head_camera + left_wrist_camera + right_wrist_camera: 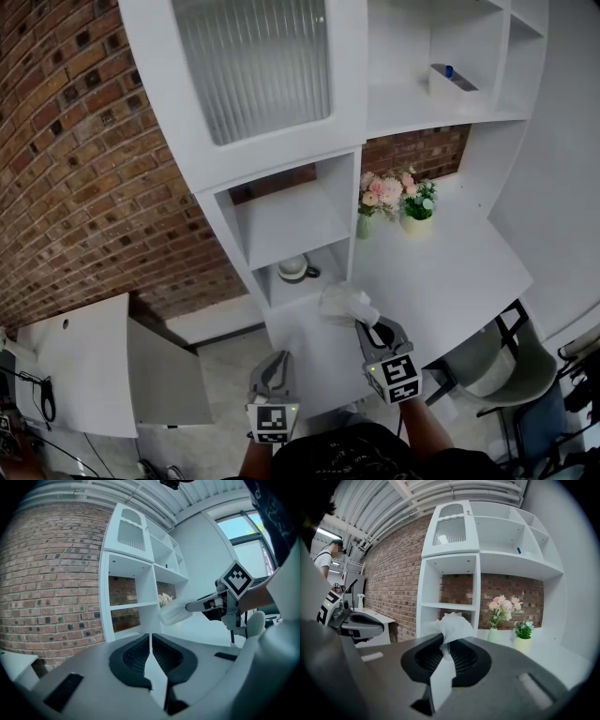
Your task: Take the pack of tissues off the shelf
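Nearest the body, the left gripper (275, 364) is held shut on nothing. Just ahead, the pack of tissues (345, 305) is pinched at its near end by the almost closed right gripper (368, 330). Its length is carried forward above the tabletop (459, 272), clear of the shelf (291, 225) beyond.

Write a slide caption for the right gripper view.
Right tool clamps the pack of tissues in front of the white shelf, with pink flowers off to the right.

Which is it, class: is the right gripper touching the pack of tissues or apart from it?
Touching. The right gripper view shows the right gripper shut on the pack of tissues.
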The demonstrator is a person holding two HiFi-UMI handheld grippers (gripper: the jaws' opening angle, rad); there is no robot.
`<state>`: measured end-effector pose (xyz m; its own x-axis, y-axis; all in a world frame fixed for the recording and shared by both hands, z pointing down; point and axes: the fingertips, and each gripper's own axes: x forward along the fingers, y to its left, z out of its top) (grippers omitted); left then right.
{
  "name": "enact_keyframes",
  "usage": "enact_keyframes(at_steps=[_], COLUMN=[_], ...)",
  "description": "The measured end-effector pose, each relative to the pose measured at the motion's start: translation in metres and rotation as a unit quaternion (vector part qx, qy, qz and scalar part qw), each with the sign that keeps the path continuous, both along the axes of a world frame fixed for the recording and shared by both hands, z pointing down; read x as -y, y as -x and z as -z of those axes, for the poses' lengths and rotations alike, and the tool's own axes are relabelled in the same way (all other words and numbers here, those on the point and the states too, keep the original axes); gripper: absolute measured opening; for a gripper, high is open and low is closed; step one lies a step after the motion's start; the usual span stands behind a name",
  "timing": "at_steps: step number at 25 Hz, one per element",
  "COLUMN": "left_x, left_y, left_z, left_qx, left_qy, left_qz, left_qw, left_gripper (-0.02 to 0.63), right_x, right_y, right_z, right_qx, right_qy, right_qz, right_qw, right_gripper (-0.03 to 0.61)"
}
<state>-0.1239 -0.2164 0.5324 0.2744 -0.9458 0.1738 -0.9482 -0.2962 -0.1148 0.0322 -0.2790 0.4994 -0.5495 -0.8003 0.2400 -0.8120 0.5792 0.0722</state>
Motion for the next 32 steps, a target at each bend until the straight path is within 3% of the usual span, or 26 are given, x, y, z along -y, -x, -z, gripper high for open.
enact_keyframes(at_steps=[32], left_x=[0.015], left_y=[-0.002], left_z=[-0.016], left_qx=[-0.001], left_qy=[0.027], left_qz=[0.006], left_qw=[0.9996], left_gripper=[0.023], right_x=[-0.001], right_y=[0.001], right_z=[-0.110], right_qx=[-0.034], right_qy=[0.103], right_qz=[-0.002], right_qw=[0.994], right_gripper=[0.032])
